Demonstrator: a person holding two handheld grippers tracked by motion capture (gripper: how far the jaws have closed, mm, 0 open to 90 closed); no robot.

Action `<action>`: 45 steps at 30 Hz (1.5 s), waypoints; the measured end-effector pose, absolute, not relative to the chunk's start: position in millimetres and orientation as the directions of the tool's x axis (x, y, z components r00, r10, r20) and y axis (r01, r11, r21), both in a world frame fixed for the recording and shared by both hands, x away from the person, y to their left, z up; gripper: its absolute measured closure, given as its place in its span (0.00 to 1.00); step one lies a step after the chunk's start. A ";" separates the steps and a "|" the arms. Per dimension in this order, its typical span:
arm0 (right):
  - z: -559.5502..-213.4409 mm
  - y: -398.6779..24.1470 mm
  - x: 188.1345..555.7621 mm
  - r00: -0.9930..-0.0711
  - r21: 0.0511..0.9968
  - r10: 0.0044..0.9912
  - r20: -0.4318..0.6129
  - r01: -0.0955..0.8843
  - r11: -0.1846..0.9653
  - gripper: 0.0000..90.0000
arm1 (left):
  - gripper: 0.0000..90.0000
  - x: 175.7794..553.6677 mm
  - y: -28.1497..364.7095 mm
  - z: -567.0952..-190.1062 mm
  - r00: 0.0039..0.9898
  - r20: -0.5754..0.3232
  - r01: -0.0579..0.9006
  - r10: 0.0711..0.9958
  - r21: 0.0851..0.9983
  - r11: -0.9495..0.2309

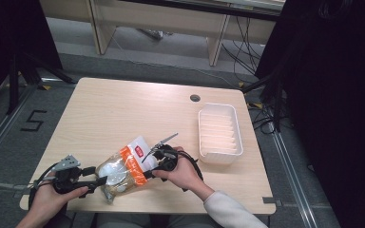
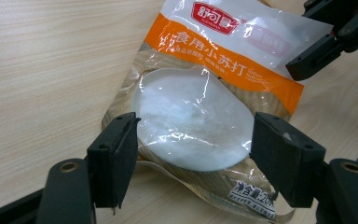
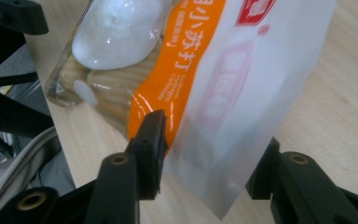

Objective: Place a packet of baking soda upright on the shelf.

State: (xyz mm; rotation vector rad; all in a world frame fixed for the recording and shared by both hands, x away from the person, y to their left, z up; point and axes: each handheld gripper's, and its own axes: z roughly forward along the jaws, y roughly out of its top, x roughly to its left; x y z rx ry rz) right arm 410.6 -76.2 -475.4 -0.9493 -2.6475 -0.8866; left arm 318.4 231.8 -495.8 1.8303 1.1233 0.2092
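A clear bag of white powder [image 1: 122, 169] with an orange band and a red logo lies near the table's front edge. My left gripper [image 1: 100, 181] is at the bag's bottom end. In the left gripper view it [image 2: 193, 149] stands open, with one jaw on each side of the powder-filled bag [image 2: 191, 112]. My right gripper [image 1: 149, 165] is at the bag's top end and also shows far off in the left gripper view [image 2: 324, 44]. In its own view the gripper [image 3: 209, 149] is open around the bag's flat white top [image 3: 233, 102]. One pad [image 3: 151, 140] touches the orange band; the other jaw is partly hidden behind the bag.
A white ribbed tray [image 1: 218, 156] sits at the right of the wooden table [image 1: 114, 109], and a round cable hole [image 1: 195, 98] is behind it. The bag lies close to the table's front edge. Desk legs and cables are on the floor beyond.
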 end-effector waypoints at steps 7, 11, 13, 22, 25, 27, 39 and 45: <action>-477.8 -72.6 411.6 -0.785 0.464 0.493 0.376 0.620 0.632 0.85 | 0.35 318.5 232.0 -495.7 0.566 -0.303 0.605 0.767 0.784 -0.136; -477.1 -72.1 414.2 -0.780 0.456 0.503 0.372 0.626 0.632 0.94 | 0.35 318.4 232.1 -495.8 0.566 -0.304 0.604 0.767 0.785 -0.135; -477.5 -70.7 415.1 -0.789 0.453 0.488 0.374 0.614 0.646 0.99 | 0.35 318.6 232.1 -495.8 0.564 -0.306 0.607 0.767 0.784 -0.133; -463.0 -66.2 418.1 -0.815 0.435 0.474 0.334 0.579 0.689 1.00 | 0.35 318.4 232.3 -495.6 0.562 -0.306 0.606 0.768 0.785 -0.131; -452.2 -68.1 421.9 -0.835 0.451 0.448 0.318 0.549 0.703 1.00 | 0.35 318.6 232.6 -495.5 0.565 -0.301 0.602 0.768 0.788 -0.133; -441.8 -70.1 424.0 -0.834 0.435 0.460 0.304 0.551 0.712 1.00 | 0.35 318.5 232.3 -495.6 0.563 -0.304 0.603 0.769 0.787 -0.131; -393.6 -83.1 435.3 -0.877 0.377 0.423 0.225 0.479 0.792 1.00 | 0.35 318.6 231.8 -495.6 0.562 -0.302 0.607 0.770 0.783 -0.136; -374.4 -91.4 437.2 -0.884 0.328 0.424 0.196 0.466 0.822 1.00 | 0.35 319.1 231.5 -496.2 0.566 -0.301 0.602 0.768 0.787 -0.136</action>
